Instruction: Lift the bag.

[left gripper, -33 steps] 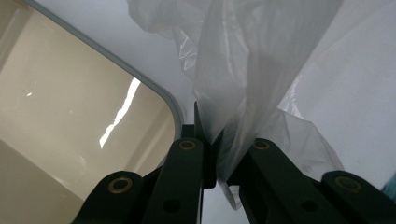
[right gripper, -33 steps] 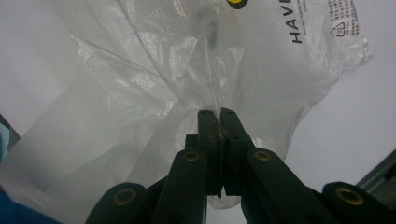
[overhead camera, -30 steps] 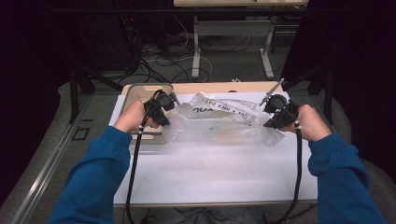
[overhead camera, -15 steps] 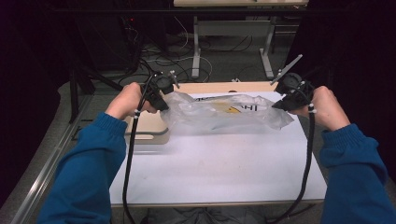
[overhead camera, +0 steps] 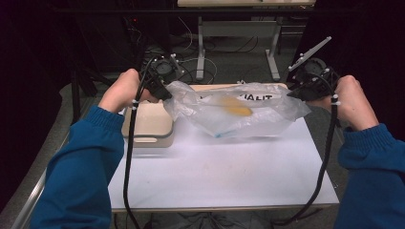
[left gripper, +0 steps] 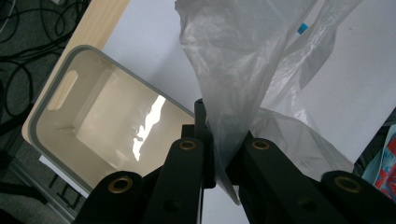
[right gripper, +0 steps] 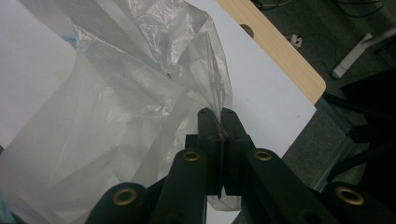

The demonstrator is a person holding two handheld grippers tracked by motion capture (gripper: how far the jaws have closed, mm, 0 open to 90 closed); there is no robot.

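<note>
A clear plastic bag (overhead camera: 239, 114) hangs stretched in the air between both grippers, above the white table top (overhead camera: 224, 171). Something yellow-orange (overhead camera: 236, 110) shows through the film, blurred. My left gripper (overhead camera: 165, 95) is shut on the bag's left edge; in the left gripper view the film (left gripper: 233, 84) runs down between the closed jaws of that gripper (left gripper: 219, 140). My right gripper (overhead camera: 293, 93) is shut on the bag's right edge, and in the right gripper view the plastic (right gripper: 140, 93) is pinched at the tips of that gripper (right gripper: 217, 116).
An empty cream bin (overhead camera: 145, 126) with a grey rim stands on the table's left side, under my left hand; its inside wall (left gripper: 60, 121) is bare. The wooden table edge (right gripper: 275, 51) lies at the far side. Cables and table legs (overhead camera: 200, 47) lie on the floor beyond.
Both hands have risen together and lifted the bag off the table; it now hangs free between them instead of lying on the surface.
</note>
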